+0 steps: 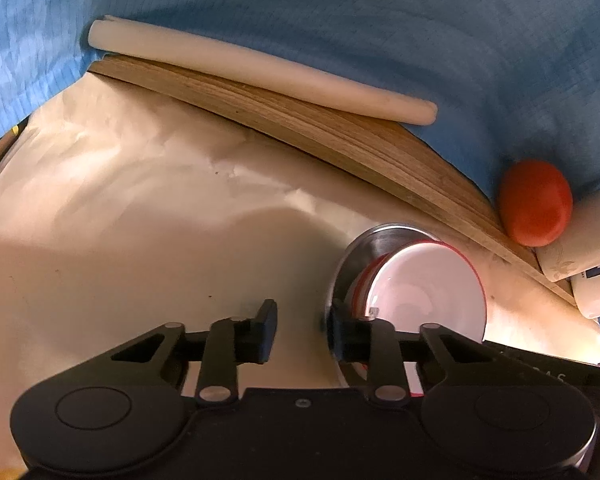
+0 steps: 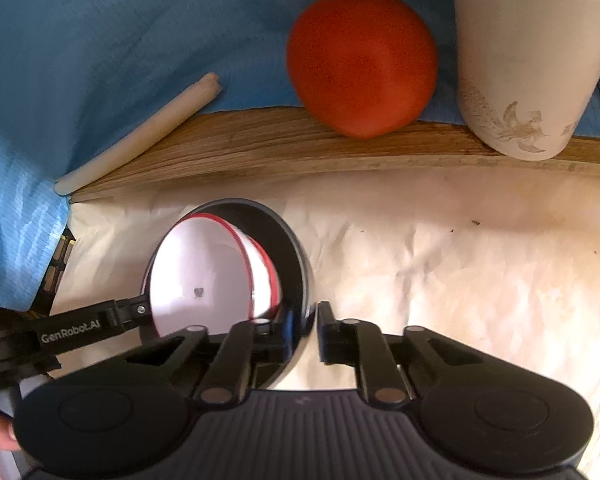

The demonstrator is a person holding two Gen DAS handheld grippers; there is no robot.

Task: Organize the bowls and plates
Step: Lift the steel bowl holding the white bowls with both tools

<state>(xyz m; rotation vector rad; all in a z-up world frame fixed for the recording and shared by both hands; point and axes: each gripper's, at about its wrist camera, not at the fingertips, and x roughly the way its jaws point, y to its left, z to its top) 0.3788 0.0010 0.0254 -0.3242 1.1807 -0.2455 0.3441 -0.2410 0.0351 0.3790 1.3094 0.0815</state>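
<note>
Black and close to the lens, the left gripper (image 1: 298,330) fills the bottom of its view; its jaws stand apart, the left finger over bare paper, the right finger at the rim of the steel bowl (image 1: 374,240), and I cannot tell if it really presses there. To the right, the white bowl with a red rim (image 1: 428,292) sits inside the steel bowl, tilted, and both rest on the cream paper (image 1: 140,220) in front of the wooden board (image 1: 340,136). Behind the board lie a white roll (image 1: 260,68) and a tomato (image 1: 536,204) on the blue cloth (image 1: 340,12). In the right wrist view, the right gripper (image 2: 314,332) has its jaws closed on the near wall of the steel bowl, one finger inside and one outside. Further right stands a beige cup (image 2: 528,64), well apart from the bowls. The step seems to be seating the white bowl in the steel one. To do it well, the right hand should keep the steel bowl firm while the left hand settles the white bowl level, slowly, so that the smooth steel does not slide on the paper.
</note>
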